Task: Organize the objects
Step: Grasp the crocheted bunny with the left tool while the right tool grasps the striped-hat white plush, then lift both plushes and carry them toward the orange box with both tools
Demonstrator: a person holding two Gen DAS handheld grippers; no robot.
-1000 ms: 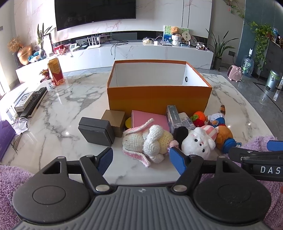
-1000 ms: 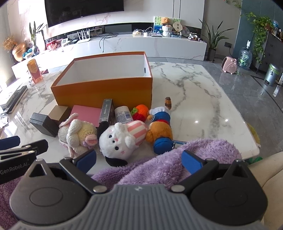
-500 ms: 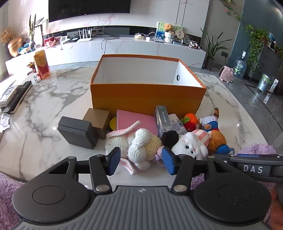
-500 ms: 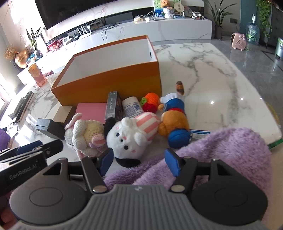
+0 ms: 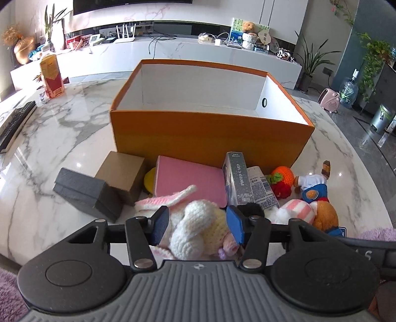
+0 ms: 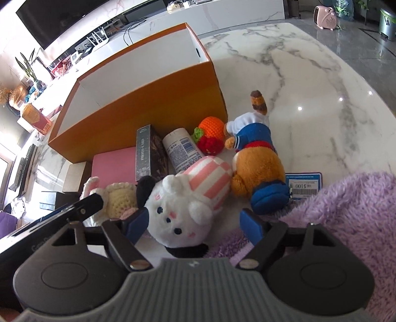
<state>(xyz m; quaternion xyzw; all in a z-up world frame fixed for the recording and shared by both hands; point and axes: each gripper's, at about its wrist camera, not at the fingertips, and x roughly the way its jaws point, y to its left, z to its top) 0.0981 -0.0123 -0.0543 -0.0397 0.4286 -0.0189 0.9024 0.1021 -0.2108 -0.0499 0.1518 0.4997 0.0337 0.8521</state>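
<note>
Straddling crocheted bunny (image 5: 198, 228) before orange box (image 5: 208, 138): left gripper (image 5: 196, 224), jaws narrowing, not gripping; right gripper (image 6: 195, 223) reopening wide around white plush (image 6: 183, 210).

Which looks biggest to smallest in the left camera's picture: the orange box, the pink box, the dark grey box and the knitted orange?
1. orange box, clearly largest.
2. pink box and dark grey box: look alike, and the pink one is partly hidden, so no ranking.
3. knitted orange, smallest.

A home living room — wall television (image 6: 49, 22), long media console (image 5: 173, 53), houseplants (image 5: 311, 59).
</note>
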